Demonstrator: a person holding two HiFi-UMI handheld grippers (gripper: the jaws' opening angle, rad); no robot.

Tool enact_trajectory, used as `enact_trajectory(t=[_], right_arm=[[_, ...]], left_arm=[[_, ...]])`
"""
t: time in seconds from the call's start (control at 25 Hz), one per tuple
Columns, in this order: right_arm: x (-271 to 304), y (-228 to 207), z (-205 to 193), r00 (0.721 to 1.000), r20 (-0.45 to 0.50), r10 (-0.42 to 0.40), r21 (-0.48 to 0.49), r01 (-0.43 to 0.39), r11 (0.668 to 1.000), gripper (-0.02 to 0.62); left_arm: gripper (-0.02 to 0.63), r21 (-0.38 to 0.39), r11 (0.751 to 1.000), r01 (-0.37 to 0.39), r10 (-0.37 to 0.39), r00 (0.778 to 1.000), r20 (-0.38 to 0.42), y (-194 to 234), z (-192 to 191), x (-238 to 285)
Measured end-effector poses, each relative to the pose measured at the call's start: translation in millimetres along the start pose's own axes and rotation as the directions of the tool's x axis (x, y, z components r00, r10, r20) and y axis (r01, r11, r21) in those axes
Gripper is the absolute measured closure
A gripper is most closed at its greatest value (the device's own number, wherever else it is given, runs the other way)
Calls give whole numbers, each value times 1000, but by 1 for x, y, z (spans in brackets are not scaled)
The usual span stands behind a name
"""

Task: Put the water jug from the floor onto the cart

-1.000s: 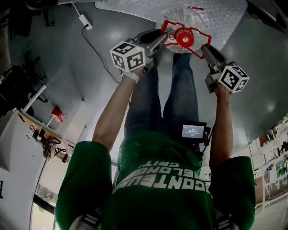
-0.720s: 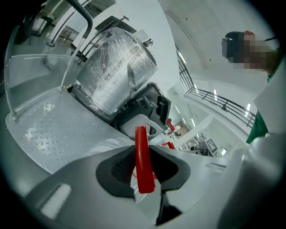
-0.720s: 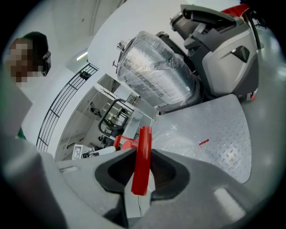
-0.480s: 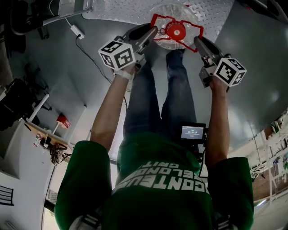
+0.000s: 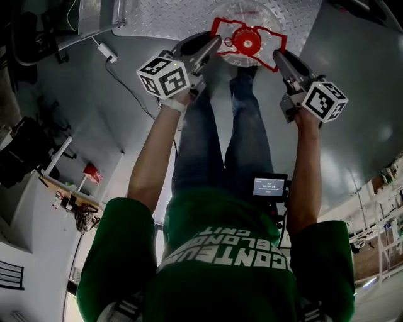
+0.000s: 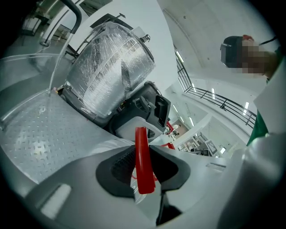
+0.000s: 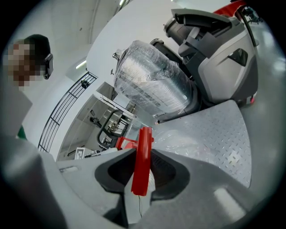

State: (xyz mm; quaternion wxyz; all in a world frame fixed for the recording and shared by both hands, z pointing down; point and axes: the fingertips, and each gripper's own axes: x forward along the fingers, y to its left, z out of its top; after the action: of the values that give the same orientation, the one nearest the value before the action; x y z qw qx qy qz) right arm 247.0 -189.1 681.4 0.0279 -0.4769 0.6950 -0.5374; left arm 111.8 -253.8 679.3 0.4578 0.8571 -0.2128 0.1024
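While the head view is examined, the water jug (image 5: 242, 16), a clear one, is seen at 12 o'clock over the checker-plate deck of the cart (image 5: 157, 16); whether it rests on the deck or hangs just above it cannot be told. Its red handle frame (image 5: 247, 43) is taken from two sides. The left gripper (image 5: 216, 43) is placed at 9 o'clock of the frame and the right gripper (image 5: 277, 55) at 3 o'clock, each carried by one hand at the end of an outstretched arm. In the left gripper view, a red bar of the handle frame (image 6: 142, 161) is seen upright between the two dark pads, and the jaws are closed on it. The deck (image 6: 31, 138) is found at 9 o'clock and a machine wrapped in plastic film (image 6: 111, 62) at 11 o'clock. In the right gripper view, another red bar of the frame (image 7: 142, 161) is likewise clamped between the jaws. The deck (image 7: 219, 134) is seen at 3 o'clock, the wrapped machine (image 7: 152, 85) at 12 o'clock, and a grey machine (image 7: 219, 58) just beside it at 1 o'clock.
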Motion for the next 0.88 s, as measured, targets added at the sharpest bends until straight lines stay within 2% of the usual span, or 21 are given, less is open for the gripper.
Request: enact_trajectory(t=[0.28,0.6,0.88], right_arm=[[-1,-7,13,1000,6,-21,6,21,1000,508],[-2,-20,18,999,35,-35,30,34,999,508],[3,-31,22,996,63,-65,64,61,996,508]], left_arm=[[505,0,1000,22,-22,1000,1,-2,12,15],[505,-56,998,29,-27,999,31,7,15,17],[492,30,999,-12,12,1000,5,15,21,27]])
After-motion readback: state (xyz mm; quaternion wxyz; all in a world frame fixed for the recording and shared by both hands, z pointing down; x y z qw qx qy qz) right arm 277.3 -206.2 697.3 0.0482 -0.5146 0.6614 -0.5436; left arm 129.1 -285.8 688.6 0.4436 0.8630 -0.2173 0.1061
